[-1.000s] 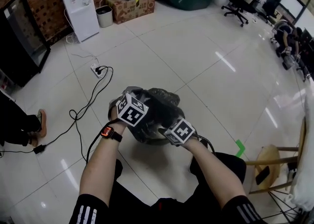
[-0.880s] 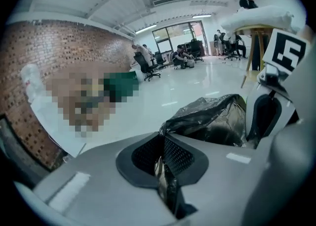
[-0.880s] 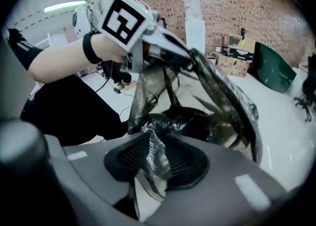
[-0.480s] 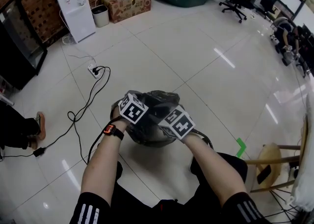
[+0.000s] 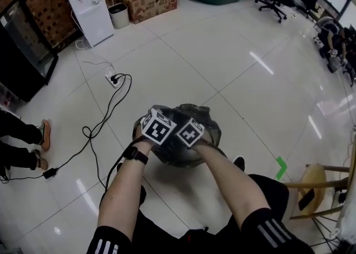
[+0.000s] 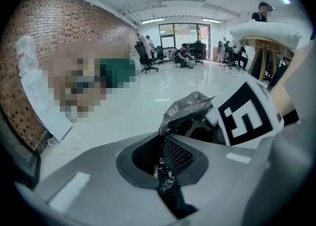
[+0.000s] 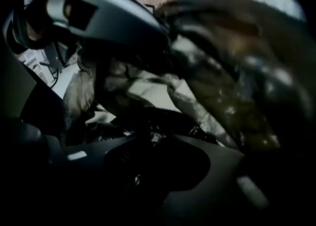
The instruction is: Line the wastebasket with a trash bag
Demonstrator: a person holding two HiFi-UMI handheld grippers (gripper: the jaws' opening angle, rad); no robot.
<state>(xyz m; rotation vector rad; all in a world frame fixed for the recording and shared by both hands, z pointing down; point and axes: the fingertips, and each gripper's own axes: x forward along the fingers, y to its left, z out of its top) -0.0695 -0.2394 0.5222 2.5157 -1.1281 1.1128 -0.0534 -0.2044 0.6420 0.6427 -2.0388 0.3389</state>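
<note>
Wastebasket: one point(image 5: 186, 159), upright on the tiled floor point(image 5: 222, 64), directly in front of the person's knees.
Trash bag: one, black point(image 5: 196, 114), crumpled over the wastebasket's top and hanging down its sides.
Grippers: two, side by side over the wastebasket's near rim, marker cubes almost touching.
Left gripper point(image 6: 162, 157): jaws fully together, pinching a thin strip of trash bag film. It sits at the wastebasket's near-left rim.
Right gripper point(image 7: 148, 143): jaws slightly apart, clamped on a crumple of trash bag film. The view is dark. It is just right of the left gripper, over the wastebasket's mouth.
Power strip: one point(image 5: 113, 79), with black cables, beyond and left of the wastebasket.
Stool: one, wooden point(image 5: 312, 183), well right of the wastebasket.
Water dispenser: one, white point(image 5: 89, 3), far beyond the wastebasket, against the brick wall.
</note>
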